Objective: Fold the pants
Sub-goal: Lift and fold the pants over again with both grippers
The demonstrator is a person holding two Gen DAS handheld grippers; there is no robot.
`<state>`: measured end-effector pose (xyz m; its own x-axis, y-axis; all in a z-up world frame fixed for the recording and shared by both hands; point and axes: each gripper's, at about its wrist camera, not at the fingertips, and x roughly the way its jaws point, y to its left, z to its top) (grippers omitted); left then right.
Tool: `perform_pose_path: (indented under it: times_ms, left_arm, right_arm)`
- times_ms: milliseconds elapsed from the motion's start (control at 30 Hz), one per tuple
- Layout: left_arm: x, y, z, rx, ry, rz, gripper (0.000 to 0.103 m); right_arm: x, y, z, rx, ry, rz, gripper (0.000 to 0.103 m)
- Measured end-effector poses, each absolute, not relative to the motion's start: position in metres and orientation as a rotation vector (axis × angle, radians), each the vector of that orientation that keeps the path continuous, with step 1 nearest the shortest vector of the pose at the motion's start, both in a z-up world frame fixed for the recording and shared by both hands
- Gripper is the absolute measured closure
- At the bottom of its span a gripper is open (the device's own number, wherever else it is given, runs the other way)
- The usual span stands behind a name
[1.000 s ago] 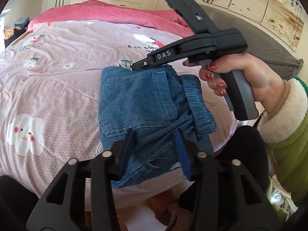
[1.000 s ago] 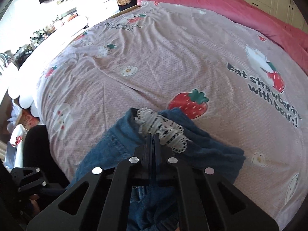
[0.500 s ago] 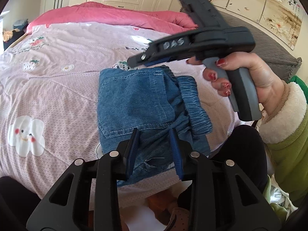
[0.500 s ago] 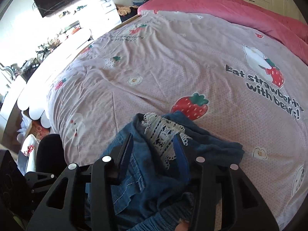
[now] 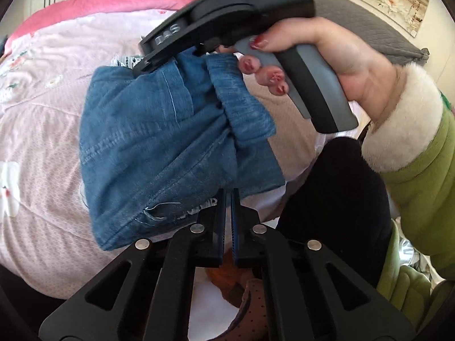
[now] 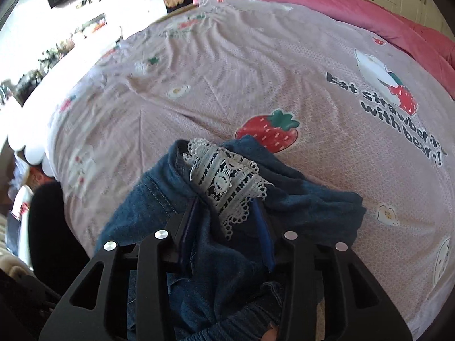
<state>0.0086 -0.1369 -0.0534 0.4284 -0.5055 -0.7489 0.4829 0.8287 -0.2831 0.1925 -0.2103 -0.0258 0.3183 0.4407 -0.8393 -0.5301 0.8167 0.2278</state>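
On the pale pink quilted bedspread printed with strawberries (image 6: 256,65), near its front edge, lie the folded blue denim pants (image 5: 153,153), rumpled, with a white lace trim (image 6: 227,182) on their upper fold. A hand with red-painted nails (image 5: 327,54), in a green sleeve with a cream fleece cuff (image 5: 403,130), holds the black right tool (image 6: 227,227) over the far side of the pants; its blue pads stand apart with denim and lace between them, not pinched. The black left tool (image 5: 228,199) has just been closing and is now clamped on the near denim edge.
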Motion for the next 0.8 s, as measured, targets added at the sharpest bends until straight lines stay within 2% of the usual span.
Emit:
perform_pose_path:
  times_ms: [33,67,100,133,167,367,433,600,800]
  left_arm:
    - [0.007,-0.133,-0.047,-0.039,0.926,-0.624,0.103]
    - [0.006,-0.128,-0.039,-0.054,0.907,-0.628,0.096]
    - [0.005,-0.120,-0.029,-0.079,0.876,-0.622,0.089]
    - [0.005,-0.113,-0.022,-0.091,0.857,-0.611,0.071]
    - [0.005,-0.108,-0.016,-0.095,0.838,-0.592,0.060]
    - [0.037,-0.075,-0.009,-0.096,0.808,-0.428,0.028]
    - [0.050,-0.069,-0.017,-0.088,0.834,-0.387,0.024]
    - [0.093,-0.054,-0.041,-0.152,0.928,-0.360,0.022]
    - [0.106,-0.063,-0.060,-0.144,0.987,-0.368,0.020]
  right_arm:
    - [0.190,-0.217,-0.019,-0.066,1.049,0.635,0.052]
    - [0.187,-0.225,-0.011,-0.039,1.025,0.630,0.045]
    - [0.183,-0.235,-0.002,-0.002,0.997,0.628,0.042]
    - [0.179,-0.244,0.004,0.028,0.977,0.623,0.036]
    - [0.176,-0.250,0.009,0.048,0.963,0.617,0.031]
    - [0.148,-0.293,0.016,0.122,0.932,0.573,0.015]
    - [0.138,-0.302,0.010,0.141,0.947,0.566,0.012]
    - [0.122,-0.304,-0.013,0.181,1.001,0.591,0.009]
    - [0.129,-0.299,-0.040,0.222,1.051,0.590,0.007]
